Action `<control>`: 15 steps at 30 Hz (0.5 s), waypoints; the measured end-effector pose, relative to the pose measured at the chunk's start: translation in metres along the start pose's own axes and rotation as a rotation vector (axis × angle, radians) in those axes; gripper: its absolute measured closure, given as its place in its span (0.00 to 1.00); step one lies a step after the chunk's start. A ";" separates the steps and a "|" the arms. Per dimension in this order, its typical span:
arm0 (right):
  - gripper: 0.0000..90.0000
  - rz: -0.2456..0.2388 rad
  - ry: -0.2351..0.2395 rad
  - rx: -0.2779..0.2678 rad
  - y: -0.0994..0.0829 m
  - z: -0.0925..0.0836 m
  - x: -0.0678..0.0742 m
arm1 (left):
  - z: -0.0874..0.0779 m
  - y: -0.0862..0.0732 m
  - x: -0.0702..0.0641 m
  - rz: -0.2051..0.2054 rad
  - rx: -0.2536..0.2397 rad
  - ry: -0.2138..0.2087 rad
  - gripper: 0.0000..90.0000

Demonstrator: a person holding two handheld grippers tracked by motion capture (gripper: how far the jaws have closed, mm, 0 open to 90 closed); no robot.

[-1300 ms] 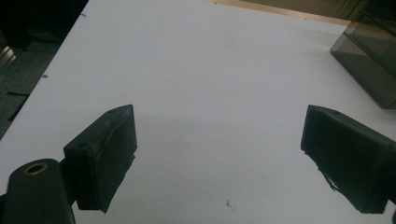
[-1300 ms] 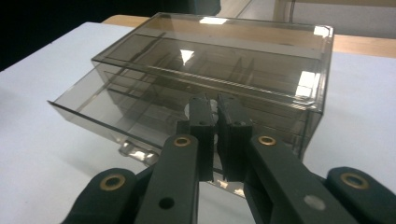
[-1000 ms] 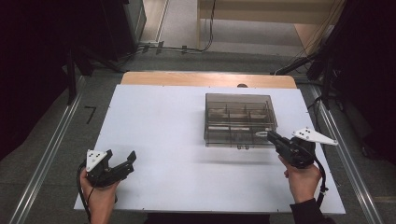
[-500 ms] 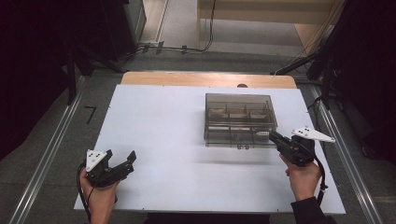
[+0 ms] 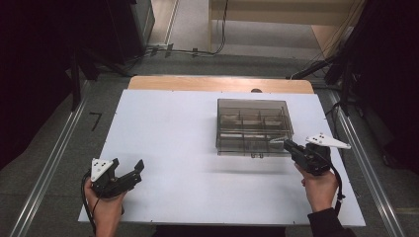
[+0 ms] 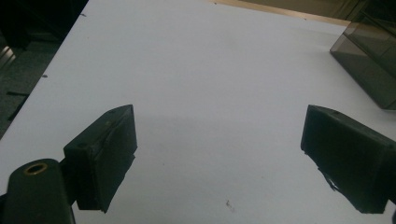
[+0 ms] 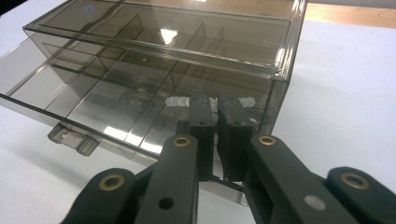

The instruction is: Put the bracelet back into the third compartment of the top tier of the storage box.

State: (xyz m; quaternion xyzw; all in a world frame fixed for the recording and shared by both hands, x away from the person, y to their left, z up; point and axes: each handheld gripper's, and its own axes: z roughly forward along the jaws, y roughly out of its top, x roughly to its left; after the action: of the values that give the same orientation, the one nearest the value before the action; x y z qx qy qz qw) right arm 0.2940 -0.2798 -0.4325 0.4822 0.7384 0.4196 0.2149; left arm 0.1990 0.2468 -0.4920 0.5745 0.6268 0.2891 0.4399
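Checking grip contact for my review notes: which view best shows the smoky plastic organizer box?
The right gripper view: the organizer box is close up, dividers and front latch visible, right gripper shut at its front edge. The high view gives its whole outline; the left gripper view catches one corner.

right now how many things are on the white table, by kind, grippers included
smoky clear compartment box: 1
left gripper, jaws open: 1
right gripper, jaws shut at the box's near right corner: 1
total: 3
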 end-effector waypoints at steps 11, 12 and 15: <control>0.80 0.004 0.008 -0.008 0.000 0.001 0.001 | 0.000 0.000 0.000 0.000 0.000 0.001 0.12; 0.78 0.006 0.009 -0.008 0.000 0.001 0.002 | 0.000 0.000 0.000 0.000 0.000 0.001 0.12; 0.69 0.004 0.014 -0.011 0.001 0.001 0.002 | 0.000 0.000 0.000 0.000 -0.001 0.002 0.12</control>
State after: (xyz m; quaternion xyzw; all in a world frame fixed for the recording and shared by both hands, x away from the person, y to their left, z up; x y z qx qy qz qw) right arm 0.2938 -0.2772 -0.4321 0.4797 0.7366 0.4272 0.2115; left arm 0.1989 0.2471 -0.4919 0.5739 0.6273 0.2898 0.4395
